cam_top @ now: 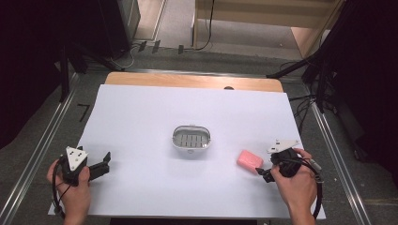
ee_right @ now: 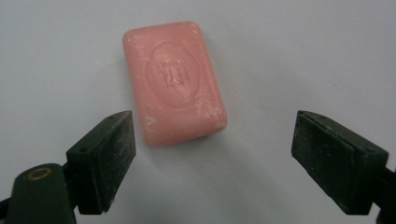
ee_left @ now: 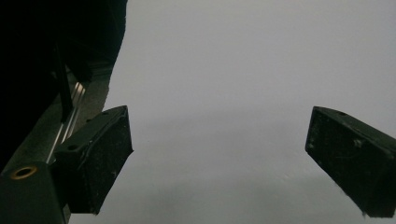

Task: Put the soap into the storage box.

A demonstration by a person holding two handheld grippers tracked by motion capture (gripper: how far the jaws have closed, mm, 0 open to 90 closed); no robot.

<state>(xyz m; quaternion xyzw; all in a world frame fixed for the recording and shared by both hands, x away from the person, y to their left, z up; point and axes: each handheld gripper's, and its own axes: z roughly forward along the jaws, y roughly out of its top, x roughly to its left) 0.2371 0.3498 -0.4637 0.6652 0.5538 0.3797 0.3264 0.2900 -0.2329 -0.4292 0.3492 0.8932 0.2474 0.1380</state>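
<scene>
Far left: left gripper (cam_top: 104, 164) parked low on the worktop (cam_top: 141, 117), jaws spread wide with bare white surface between them, nothing held. Looks like a waiting post, kept out of the way so the middle stays free.

Centre: metal soap dish (cam_top: 191, 137), oval, slatted drain inside, standing alone and empty on the white sheet. Set square in the middle, within easy reach of either hand, probably the landing spot for the soap.

Right of centre: pink soap bar (cam_top: 249, 160), lying flat on the worktop, stamped face up, well apart from the dish and just ahead of the right gripper (cam_top: 265, 174). In the right gripper view, same soap bar (ee_right: 173, 81) sitting just beyond the pads, slightly skewed, touched by neither.

Far right: right gripper wide open, holding nothing, aimed straight at the bar. Jaws wider than the bar, so room to straddle it across the short sides. Grasp not yet made.
</scene>
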